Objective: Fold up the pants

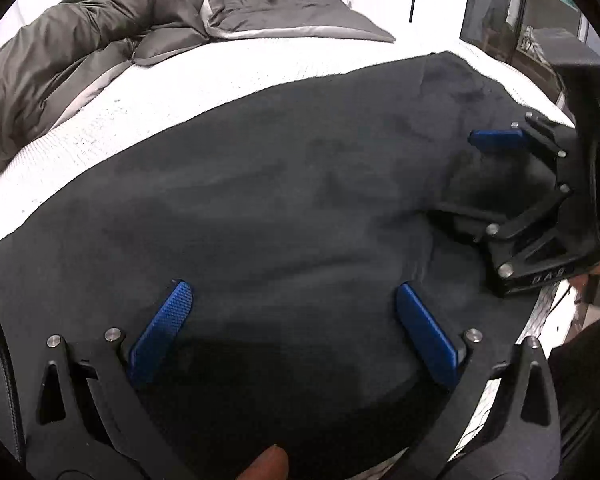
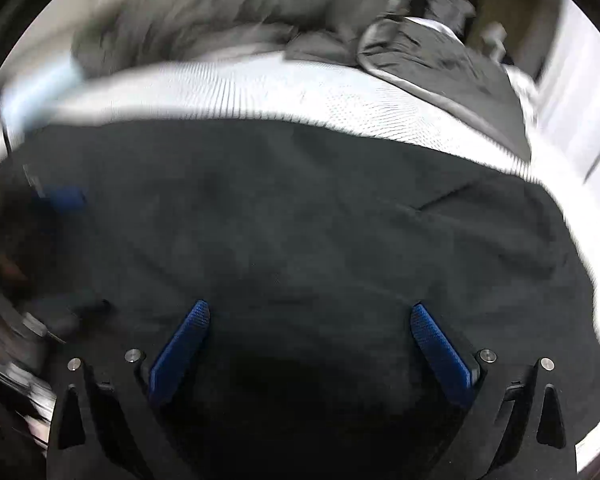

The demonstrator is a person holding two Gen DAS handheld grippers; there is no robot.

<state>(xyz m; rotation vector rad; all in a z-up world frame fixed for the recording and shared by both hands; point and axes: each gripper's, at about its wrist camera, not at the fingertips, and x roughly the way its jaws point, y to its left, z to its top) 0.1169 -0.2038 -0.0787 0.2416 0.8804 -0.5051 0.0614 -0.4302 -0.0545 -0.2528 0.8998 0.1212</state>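
Left wrist view: both grippers over dark pants [image 1: 280,200] on a bed [image 1: 140,120].
Left gripper [image 1: 294,312] fingers spread wide, holding nothing; right gripper [image 2: 310,332] likewise (its view blurred).

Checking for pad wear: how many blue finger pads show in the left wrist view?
3: two on the left gripper, lower left and lower right; one on the right gripper. Its other pad is hidden.

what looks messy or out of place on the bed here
The dark pants lie mostly flat on the white mattress, but bunch up by the right gripper. Behind them, a grey duvet is heaped untidily. Nothing looks damaged.
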